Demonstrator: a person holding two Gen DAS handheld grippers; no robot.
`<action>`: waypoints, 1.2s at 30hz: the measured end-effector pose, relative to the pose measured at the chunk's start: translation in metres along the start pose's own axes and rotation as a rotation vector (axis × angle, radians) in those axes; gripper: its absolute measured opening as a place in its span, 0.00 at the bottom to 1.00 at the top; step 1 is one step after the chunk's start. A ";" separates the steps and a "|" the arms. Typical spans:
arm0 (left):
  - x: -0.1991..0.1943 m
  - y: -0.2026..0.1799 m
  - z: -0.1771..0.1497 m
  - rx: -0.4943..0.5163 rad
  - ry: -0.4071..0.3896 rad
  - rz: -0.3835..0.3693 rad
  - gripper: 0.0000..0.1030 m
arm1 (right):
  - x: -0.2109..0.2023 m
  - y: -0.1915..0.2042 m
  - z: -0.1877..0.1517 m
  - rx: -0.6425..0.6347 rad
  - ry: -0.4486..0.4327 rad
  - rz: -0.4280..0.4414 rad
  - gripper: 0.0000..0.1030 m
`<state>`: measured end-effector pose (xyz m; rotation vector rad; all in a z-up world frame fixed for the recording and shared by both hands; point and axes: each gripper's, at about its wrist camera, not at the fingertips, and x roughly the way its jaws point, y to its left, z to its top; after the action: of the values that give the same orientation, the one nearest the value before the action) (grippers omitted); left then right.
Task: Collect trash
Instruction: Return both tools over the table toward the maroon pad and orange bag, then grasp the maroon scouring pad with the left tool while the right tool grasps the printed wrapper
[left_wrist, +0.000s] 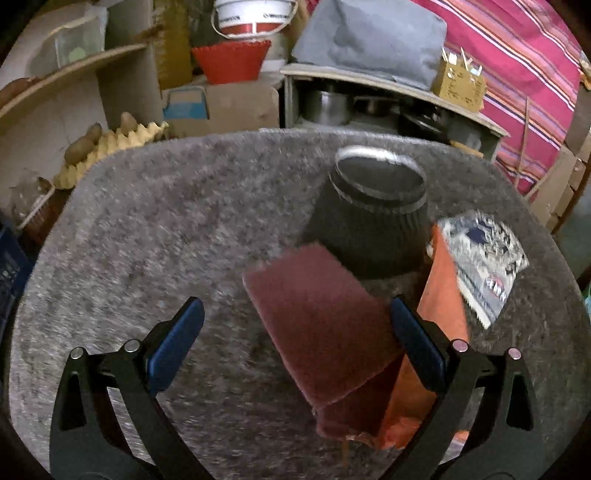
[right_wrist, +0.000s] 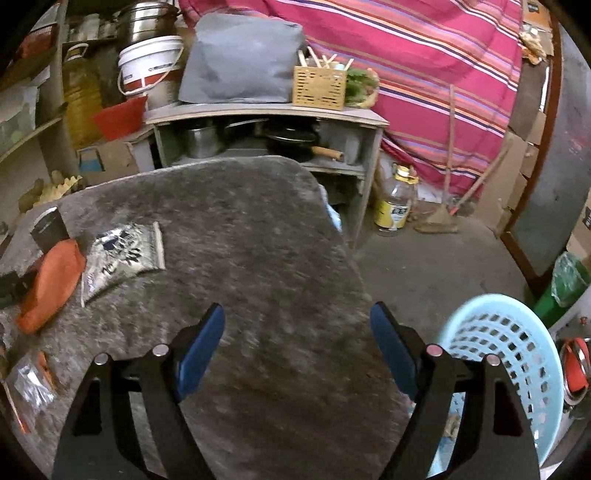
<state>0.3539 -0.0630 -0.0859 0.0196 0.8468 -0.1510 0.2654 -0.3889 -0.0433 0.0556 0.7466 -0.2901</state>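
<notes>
In the left wrist view my left gripper (left_wrist: 295, 332) is open above the grey fuzzy table cover (left_wrist: 166, 240). A maroon flat packet (left_wrist: 317, 332) lies between its fingers, overlapping an orange wrapper (left_wrist: 443, 295). A silver printed wrapper (left_wrist: 484, 258) lies right of them, behind them a dark cup (left_wrist: 373, 218). In the right wrist view my right gripper (right_wrist: 297, 343) is open and empty over the table's right part. The orange wrapper (right_wrist: 51, 280), silver wrapper (right_wrist: 122, 254) and a clear crumpled wrapper (right_wrist: 29, 384) lie to its left. A light blue basket (right_wrist: 517, 354) stands on the floor at the right.
A low shelf (right_wrist: 266, 110) with pots stands behind the table, with a grey bag (right_wrist: 240, 59) and a wicker box (right_wrist: 319, 86) on top. A white bucket (right_wrist: 149, 62), an egg tray (left_wrist: 122, 140), a bottle (right_wrist: 397, 201) and a striped cloth (right_wrist: 424, 55) surround the area.
</notes>
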 end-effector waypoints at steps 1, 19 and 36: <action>0.001 -0.001 -0.002 0.003 -0.002 -0.009 0.92 | 0.002 0.005 0.002 -0.004 0.001 0.006 0.78; -0.036 0.025 -0.005 0.053 -0.046 -0.067 0.67 | 0.033 0.087 0.028 -0.066 0.040 0.123 0.78; -0.064 0.066 -0.005 0.025 -0.099 0.014 0.67 | 0.083 0.136 0.022 -0.112 0.155 0.248 0.39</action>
<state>0.3179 0.0107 -0.0438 0.0411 0.7454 -0.1486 0.3760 -0.2818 -0.0904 0.0648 0.8990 -0.0071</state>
